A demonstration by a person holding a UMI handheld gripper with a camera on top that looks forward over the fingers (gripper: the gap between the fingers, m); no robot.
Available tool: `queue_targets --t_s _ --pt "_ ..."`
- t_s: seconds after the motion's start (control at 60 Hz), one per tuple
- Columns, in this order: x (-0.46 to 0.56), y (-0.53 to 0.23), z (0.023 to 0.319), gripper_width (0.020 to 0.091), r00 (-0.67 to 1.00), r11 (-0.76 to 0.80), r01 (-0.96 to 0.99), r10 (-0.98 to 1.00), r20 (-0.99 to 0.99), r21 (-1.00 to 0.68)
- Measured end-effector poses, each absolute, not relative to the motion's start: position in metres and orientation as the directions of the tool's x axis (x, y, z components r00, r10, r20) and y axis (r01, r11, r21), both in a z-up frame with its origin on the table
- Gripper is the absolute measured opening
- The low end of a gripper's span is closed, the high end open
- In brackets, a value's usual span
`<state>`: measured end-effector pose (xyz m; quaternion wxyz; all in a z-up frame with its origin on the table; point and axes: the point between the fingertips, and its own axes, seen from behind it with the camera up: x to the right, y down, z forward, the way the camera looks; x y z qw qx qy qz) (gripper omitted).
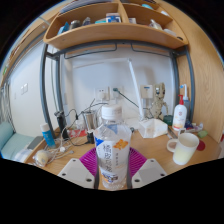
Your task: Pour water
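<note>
We see the gripper (113,172) with its fingers (76,172) set about as wide as the water bottle (114,150) and closed against its lower body, one on each side; no gap shows at either finger. The bottle stands upright, long axis vertical, white cap (113,112) on top, label facing us. It sits squarely between the fingers, its base hidden below them. Beyond it lies a wooden desk (150,148). A white mug (185,149) stands to the right of the bottle, well apart. Above hangs a shelf (112,36) with small items.
</note>
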<state>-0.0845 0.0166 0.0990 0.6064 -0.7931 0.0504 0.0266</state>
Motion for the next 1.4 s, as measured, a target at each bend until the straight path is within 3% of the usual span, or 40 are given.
queue_targets --t_s 0.2,0.35,0.533,0.767,1.033,1.25,1.4 --pt "-0.065 0.020 0.112 0.0373 0.865 -0.296 -0.494 -0.069 -0.498 -0.818" --pt "-0.026 0.026 0.128 0.0373 0.620 -0.268 -0.774 -0.141 -0.772 -0.573" --pt "0.017 0.032 0.138 0.0372 0.276 -0.217 -0.948 -0.206 -0.939 -0.232" --pt "0.041 0.037 0.146 0.0379 -0.129 -0.150 -0.974 -0.248 -0.960 0.170" --pt "0.047 0.039 0.149 0.0381 -0.425 -0.089 -0.880 -0.292 -0.857 0.467" --pt "0.046 0.036 0.142 0.0378 -0.474 -0.081 -0.848 -0.324 -0.819 0.523" --pt "0.044 0.036 0.150 0.0380 -0.378 -0.122 -0.892 -0.328 -0.866 0.436"
